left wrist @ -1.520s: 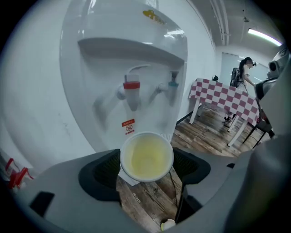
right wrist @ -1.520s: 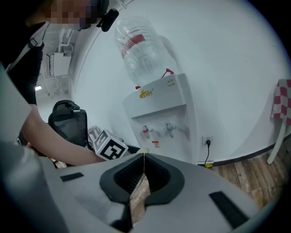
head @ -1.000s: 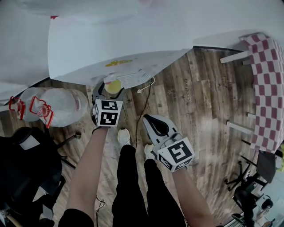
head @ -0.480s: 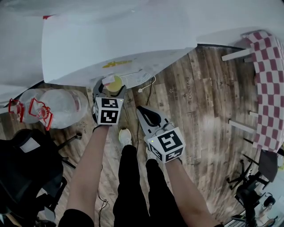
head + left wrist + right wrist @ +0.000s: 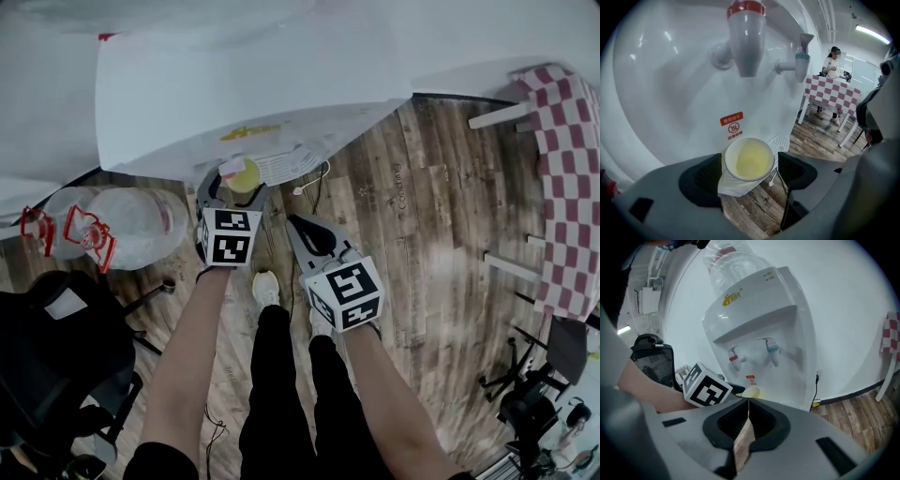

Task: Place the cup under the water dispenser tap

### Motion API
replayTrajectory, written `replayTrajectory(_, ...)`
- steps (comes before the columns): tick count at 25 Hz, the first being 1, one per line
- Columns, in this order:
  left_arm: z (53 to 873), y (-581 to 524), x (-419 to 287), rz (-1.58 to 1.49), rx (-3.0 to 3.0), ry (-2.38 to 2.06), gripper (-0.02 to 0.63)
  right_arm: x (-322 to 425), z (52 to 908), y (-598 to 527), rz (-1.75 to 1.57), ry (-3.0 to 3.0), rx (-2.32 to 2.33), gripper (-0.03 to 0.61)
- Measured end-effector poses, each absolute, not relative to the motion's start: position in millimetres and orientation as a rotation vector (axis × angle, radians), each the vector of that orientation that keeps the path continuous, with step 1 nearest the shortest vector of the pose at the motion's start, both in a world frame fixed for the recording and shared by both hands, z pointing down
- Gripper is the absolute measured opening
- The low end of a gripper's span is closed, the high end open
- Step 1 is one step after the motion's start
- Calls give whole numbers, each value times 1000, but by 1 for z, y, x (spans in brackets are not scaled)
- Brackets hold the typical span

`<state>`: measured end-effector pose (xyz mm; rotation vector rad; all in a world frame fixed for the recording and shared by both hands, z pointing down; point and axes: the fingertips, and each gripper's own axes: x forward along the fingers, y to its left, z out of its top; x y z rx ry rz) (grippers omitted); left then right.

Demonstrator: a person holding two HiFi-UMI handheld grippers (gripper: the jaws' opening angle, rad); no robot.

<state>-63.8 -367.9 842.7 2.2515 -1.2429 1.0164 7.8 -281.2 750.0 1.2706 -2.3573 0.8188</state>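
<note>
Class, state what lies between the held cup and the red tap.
The stretch is bare: only air separates cup and red tap, shown in the left gripper view.

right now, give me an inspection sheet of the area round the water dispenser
surface: wood floor.
job's things: cup held roughly below the red tap of the water dispenser.
clutter: water bottle lying on the floor; black chair.
grippers: left gripper shut on the cup; right gripper shut, empty.
cables: white cable on the floor; black cord beside the dispenser.
surroundings: checked table, person beside it.
</note>
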Motion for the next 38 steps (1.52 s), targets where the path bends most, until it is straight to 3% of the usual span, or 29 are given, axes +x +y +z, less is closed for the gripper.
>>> replayTrajectory(13,773,-302,-76,973,2196,-1313,368,19,700,-245,816,-2387,1217,21)
replayTrajectory(16,734,-276,-69,912,2188,-1322,264,26,675,-231,812,-2399,1214,21)
replayTrajectory(27,605,-185,-43,820,2184,-1423,52,50,574,-167,772,-2484,1181,21)
replayTrajectory(38,513,-100,-46,707,2196,-1519,15,62,508,-99,718,-2566,1161,21)
